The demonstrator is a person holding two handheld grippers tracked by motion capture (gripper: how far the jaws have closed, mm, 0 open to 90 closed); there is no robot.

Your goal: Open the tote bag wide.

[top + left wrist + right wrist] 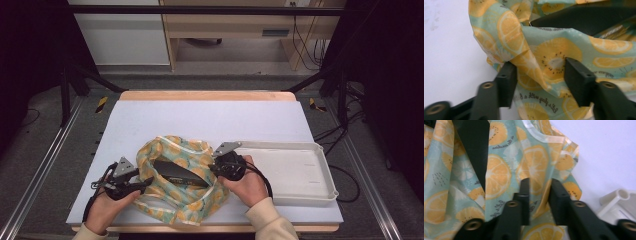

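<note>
Two hand-held grippers at work on one fruit-print bag (180,180), which lies crumpled at the near middle of the surface (210,120), just left of the white tray (300,172).

Item 1, bag: mouth gaping, a dark flat object (177,172) showing inside it. I judge the work to be either loading or unloading; which one I cannot tell. Tray holds nothing I can see.

Item 2, left hand-held gripper (540,75): at the bag's left edge, jaws half spread with a fold of fabric between them; the pads do not look clamped on it yet.

Item 3, right hand-held gripper (539,195): at the bag's right rim, jaws drawn narrow and pinching a pleat of the cloth.

Views compared: the high view gives layout, bag against tray, both hands. The left gripper view shows the print's lettering and the slack fold. The right gripper view shows the pinch itself and a tray corner (619,202).
</note>
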